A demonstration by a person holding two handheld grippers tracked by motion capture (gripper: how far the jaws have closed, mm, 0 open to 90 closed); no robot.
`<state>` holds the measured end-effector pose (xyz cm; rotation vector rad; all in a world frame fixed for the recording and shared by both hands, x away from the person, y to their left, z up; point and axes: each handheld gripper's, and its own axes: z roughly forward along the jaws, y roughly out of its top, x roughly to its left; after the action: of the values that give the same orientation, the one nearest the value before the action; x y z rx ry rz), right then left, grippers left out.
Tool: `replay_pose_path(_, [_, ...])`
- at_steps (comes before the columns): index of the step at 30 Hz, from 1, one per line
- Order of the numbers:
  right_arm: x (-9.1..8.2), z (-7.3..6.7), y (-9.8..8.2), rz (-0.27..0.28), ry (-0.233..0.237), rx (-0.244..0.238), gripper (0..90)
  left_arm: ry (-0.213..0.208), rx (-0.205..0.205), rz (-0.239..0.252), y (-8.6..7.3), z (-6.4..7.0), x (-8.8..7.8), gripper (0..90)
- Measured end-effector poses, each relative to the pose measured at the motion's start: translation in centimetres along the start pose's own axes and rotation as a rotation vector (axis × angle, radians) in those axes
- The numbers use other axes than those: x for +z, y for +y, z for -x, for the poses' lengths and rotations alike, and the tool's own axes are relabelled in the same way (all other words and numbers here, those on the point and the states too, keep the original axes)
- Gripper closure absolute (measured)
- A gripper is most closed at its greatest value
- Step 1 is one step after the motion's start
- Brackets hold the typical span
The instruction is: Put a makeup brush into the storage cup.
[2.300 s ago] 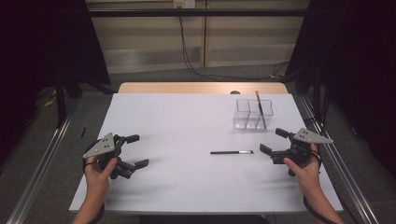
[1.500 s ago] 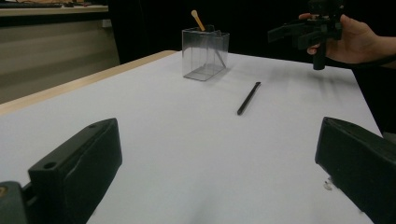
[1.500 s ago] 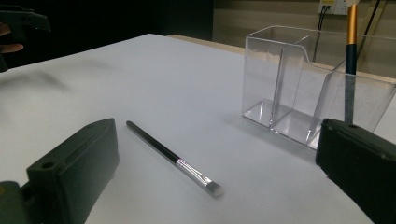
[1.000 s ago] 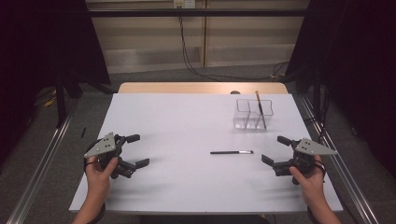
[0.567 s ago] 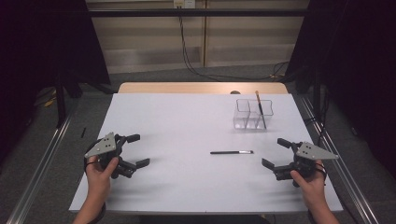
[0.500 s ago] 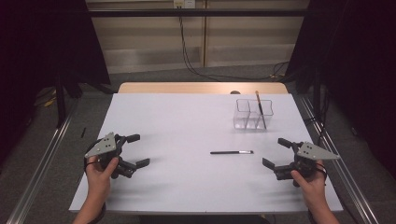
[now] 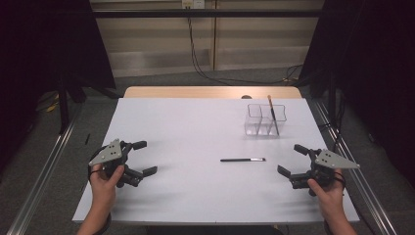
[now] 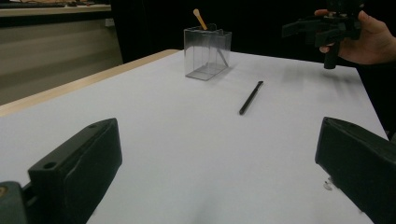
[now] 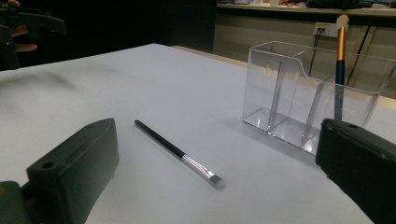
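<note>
Withdrawn right hand-held gripper [image 7: 293, 160], brush [image 7: 242, 159] leftward

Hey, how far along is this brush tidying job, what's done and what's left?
Done, apparently: one gold-handled brush stands in the clear organizer. In hand: nothing; the left gripper and right gripper are both open and empty above the table. Left, probably: the black brush lying flat on the table, untouched.

Left gripper [image 7: 141, 157] and right gripper [image 7: 291, 160]: jaws spread, empty.
</note>
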<state>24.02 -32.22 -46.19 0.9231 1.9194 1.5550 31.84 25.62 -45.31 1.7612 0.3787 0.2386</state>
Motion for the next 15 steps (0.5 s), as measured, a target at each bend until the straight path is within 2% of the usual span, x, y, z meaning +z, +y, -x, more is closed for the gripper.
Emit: replay_pose_path(15, [0.98, 0.12, 0.22, -0.016, 0.017, -0.005, 0.0, -0.001, -0.006, -0.002, -0.13, -0.09, 0.17, 0.5])
